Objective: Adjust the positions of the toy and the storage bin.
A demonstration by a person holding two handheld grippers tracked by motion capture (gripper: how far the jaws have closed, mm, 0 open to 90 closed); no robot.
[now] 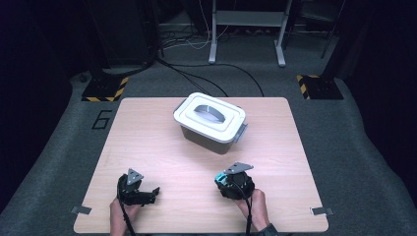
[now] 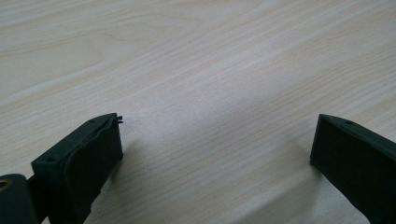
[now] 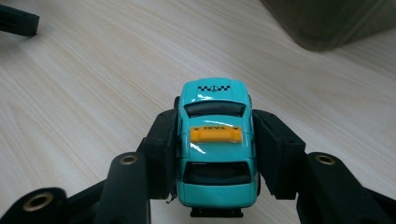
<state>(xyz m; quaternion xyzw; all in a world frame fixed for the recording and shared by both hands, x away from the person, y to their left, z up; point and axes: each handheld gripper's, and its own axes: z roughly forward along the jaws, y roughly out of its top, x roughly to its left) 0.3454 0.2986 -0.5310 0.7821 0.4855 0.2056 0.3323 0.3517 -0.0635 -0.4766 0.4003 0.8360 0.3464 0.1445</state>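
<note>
A small teal toy taxi (image 3: 215, 144) with a yellow roof sign sits between the black jaws of my right gripper (image 3: 215, 154), which is shut on its two sides just above the wood. In the high view the right gripper (image 1: 235, 184) is at the near right of the table, the teal taxi (image 1: 220, 179) peeking out at its left side. My left gripper (image 1: 147, 195) rests at the near left. Its jaws stand wide apart with bare wood between them, so the left gripper (image 2: 215, 140) is open.
A grey plastic box with a white lid and handle (image 1: 210, 117) stands at the table's far middle; its dark wall (image 3: 327, 23) shows ahead in the right gripper view. The wooden table (image 1: 147, 147) stands on grey carpet, with cables and stand legs behind.
</note>
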